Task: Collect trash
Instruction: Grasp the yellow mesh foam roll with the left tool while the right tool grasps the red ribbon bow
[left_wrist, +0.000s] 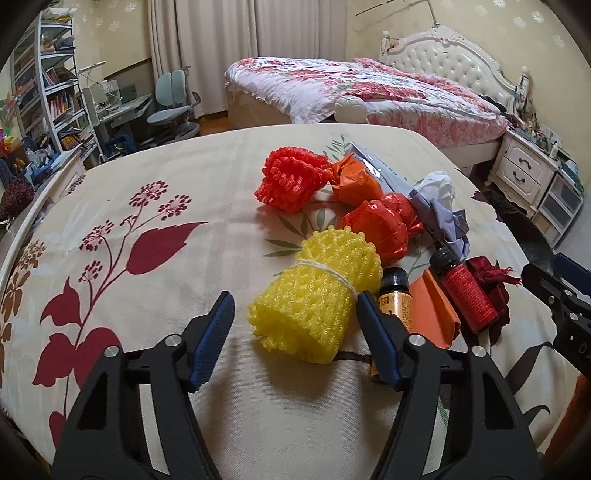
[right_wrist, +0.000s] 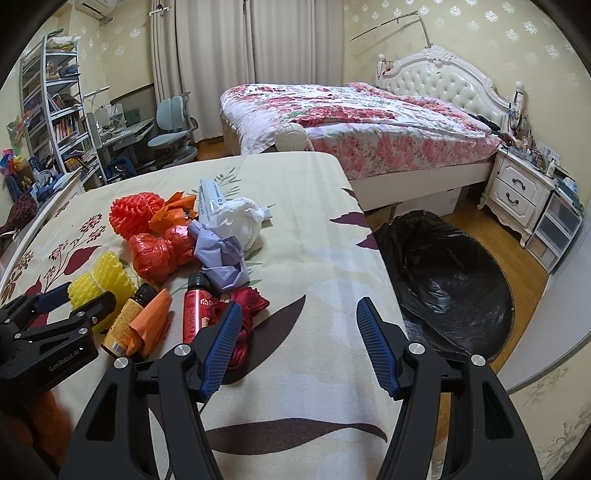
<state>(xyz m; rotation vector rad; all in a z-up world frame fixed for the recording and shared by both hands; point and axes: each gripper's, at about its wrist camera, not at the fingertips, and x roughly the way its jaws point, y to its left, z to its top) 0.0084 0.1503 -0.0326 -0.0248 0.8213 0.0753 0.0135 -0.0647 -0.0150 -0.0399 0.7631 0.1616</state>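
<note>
A pile of trash lies on the flowered tablecloth (left_wrist: 155, 280). My left gripper (left_wrist: 295, 314) is open, its fingers on either side of a yellow foam net (left_wrist: 314, 295) tied with string; the net also shows in the right wrist view (right_wrist: 107, 280). Beside the net lie an orange-label bottle (left_wrist: 397, 295), a red bottle (left_wrist: 467, 295), an orange paper (left_wrist: 436, 314), a dark red cloth (right_wrist: 247, 306), red wrappers (left_wrist: 380, 225), a red foam net (left_wrist: 291, 177) and lilac paper (right_wrist: 221, 254). My right gripper (right_wrist: 299, 328) is open and empty over bare cloth, right of the pile.
A bin lined with a black bag (right_wrist: 454, 280) stands on the floor right of the table. Behind are a bed (right_wrist: 351, 122), a white nightstand (right_wrist: 517, 188), a desk chair (right_wrist: 173, 125) and bookshelves (right_wrist: 55, 107).
</note>
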